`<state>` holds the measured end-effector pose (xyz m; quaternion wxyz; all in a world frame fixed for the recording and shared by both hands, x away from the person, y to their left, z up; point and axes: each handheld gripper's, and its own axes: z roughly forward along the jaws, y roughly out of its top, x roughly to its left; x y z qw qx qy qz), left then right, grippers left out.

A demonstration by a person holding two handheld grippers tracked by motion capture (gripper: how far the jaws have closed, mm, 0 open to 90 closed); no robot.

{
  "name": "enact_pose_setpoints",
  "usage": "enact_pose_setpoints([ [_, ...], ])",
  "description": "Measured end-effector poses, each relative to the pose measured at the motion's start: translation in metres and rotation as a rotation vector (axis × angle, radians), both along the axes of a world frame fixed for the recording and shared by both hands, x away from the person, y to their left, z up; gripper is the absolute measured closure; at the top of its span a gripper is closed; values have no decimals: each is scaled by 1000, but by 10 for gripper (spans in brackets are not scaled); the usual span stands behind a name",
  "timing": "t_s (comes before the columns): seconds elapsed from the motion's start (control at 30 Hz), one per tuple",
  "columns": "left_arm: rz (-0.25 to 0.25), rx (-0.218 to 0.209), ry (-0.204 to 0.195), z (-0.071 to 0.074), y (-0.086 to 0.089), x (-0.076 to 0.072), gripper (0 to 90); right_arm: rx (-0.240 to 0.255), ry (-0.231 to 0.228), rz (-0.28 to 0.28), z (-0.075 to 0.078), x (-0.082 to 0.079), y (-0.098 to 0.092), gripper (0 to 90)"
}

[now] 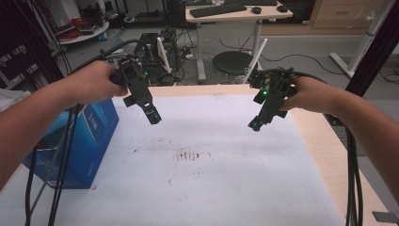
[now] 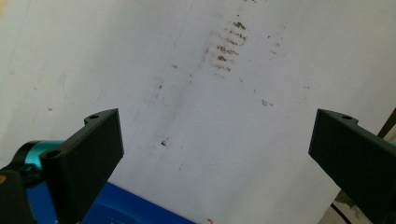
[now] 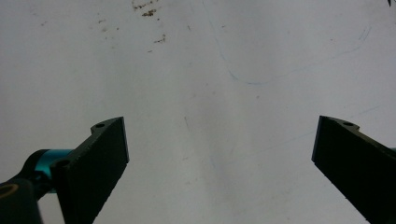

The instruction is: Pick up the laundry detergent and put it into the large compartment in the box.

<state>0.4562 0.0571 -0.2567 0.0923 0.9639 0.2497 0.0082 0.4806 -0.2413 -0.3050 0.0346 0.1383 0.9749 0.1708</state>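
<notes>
A white sheet (image 1: 226, 188) covers most of the wooden table (image 1: 324, 155), and it carries a patch of brown smudges (image 1: 190, 154) near its middle. A blue box (image 1: 89, 141) sits on the left edge of the sheet; it is the nearest thing to either tool, just below and to the outer side of the left gripper (image 1: 151, 113), and its blue corner (image 2: 140, 212) shows at the bottom of the left gripper view. The left gripper hangs above the sheet with its jaws spread wide and nothing between them. The right gripper (image 1: 256, 123) hovers over the far right part of the sheet, well apart from the box, jaws likewise wide apart and empty; under it lie bare paper and a faint blue pen curve (image 3: 247, 79).

Judging from this, the work has not begun and the box is the likely target. To take it well, the left gripper should swing back toward the box, keep its jaws wide, and line them squarely across one wall or edge before closing, while the right one steadies the opposite side
</notes>
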Motion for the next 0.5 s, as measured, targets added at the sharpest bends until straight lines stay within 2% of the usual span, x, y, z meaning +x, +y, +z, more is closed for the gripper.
enact_pose_setpoints([
  [0.5,1,5,-6,1,0,-2,31,0,-4,-4,1,-4,-1,28],
])
